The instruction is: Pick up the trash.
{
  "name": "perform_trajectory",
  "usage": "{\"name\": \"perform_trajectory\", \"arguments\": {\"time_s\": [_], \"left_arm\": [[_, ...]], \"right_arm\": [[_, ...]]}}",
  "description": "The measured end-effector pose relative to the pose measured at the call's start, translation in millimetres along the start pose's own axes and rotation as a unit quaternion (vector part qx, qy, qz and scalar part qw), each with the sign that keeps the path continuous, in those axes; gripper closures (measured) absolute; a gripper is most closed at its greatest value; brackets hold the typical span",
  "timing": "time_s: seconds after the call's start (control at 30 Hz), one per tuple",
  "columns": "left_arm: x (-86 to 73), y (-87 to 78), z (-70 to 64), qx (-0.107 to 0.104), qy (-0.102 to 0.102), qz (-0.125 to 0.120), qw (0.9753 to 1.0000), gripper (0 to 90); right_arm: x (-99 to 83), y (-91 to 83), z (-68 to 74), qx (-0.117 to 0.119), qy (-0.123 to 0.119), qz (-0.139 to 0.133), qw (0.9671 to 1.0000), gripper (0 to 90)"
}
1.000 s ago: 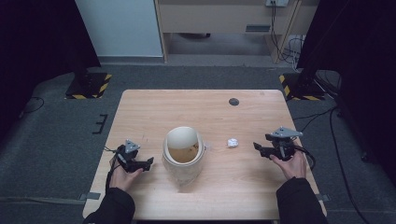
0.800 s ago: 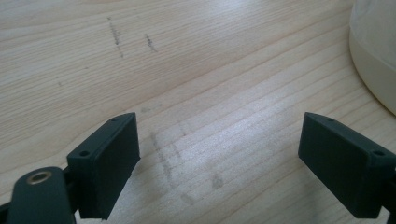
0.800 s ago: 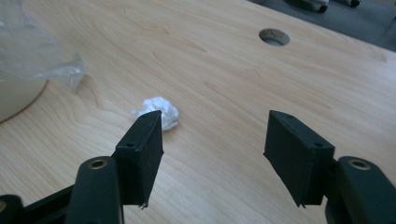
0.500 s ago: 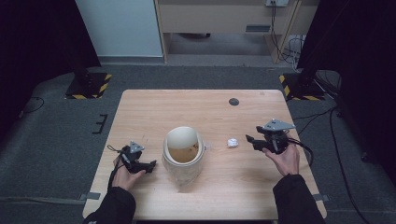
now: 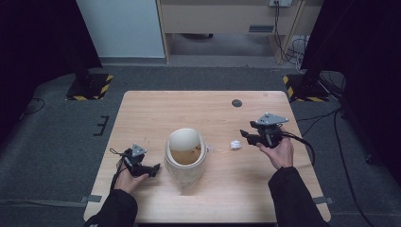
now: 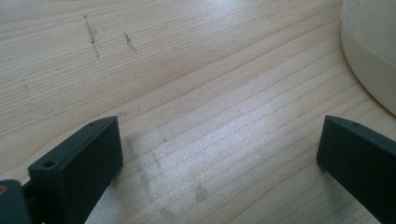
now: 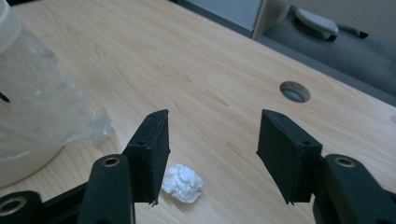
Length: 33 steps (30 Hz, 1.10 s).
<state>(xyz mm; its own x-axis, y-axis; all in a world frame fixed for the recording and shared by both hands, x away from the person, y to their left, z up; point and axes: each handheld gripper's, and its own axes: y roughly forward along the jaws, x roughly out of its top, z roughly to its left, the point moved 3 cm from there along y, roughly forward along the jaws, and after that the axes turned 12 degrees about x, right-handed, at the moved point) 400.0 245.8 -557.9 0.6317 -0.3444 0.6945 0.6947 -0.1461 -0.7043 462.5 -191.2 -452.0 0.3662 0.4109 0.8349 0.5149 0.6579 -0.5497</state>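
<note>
Right gripper, high view: right gripper [image 5: 249,136] hangs just beside the paper wad [image 5: 235,144], on the side away from the bin [image 5: 185,156]; jaws apart, nothing held.
Left gripper, high view: left gripper [image 5: 150,169] rests on the table [image 5: 156,106] just beside the bin, opposite the wad.
Landmark: the cream bin stands mid-table, lined with a clear bag; the wad lies near it, apart.
Left gripper view: left gripper [image 6: 219,154] has jaws wide apart over bare wood; the bin wall [image 6: 373,46] shows at the upper edge.
Right gripper view: right gripper [image 7: 212,149] is spread, with the wad [image 7: 183,183] low beside one jaw and off-centre; the bag [image 7: 51,112] bulges from the bin.
Doing it well: likely best to centre the jaws on the wad, drop low, and close gently before lifting toward the bin.
</note>
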Motion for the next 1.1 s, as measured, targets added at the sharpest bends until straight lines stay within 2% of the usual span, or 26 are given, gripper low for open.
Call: {"name": "perform_trajectory", "arguments": {"time_s": [0.3,0.37,0.57,0.67,1.1], "left_arm": [[0.0,0.2,-0.2,0.001,0.0,-0.001,1.0,0.0],[0.0,0.2,-0.2,0.001,0.0,-0.001,1.0,0.0],[0.0,0.3,-0.2,0.001,0.0,-0.001,1.0,0.0],[0.0,0.3,-0.2,0.001,0.0,-0.001,1.0,0.0],[0.0,0.2,-0.2,0.001,0.0,-0.001,1.0,0.0]], "right_arm": [[-12.0,22.9,-0.5,0.017,0.003,0.025,0.9995,43.9],[-14.7,28.1,0.6,0.016,-0.009,0.041,0.999,43.6],[-22.1,43.0,3.2,0.009,-0.015,0.067,0.9976,47.9],[-25.1,49.1,4.0,0.008,-0.016,0.081,0.9965,46.8],[-37.8,67.2,6.9,0.003,0.005,0.131,0.9914,43.3]]}}
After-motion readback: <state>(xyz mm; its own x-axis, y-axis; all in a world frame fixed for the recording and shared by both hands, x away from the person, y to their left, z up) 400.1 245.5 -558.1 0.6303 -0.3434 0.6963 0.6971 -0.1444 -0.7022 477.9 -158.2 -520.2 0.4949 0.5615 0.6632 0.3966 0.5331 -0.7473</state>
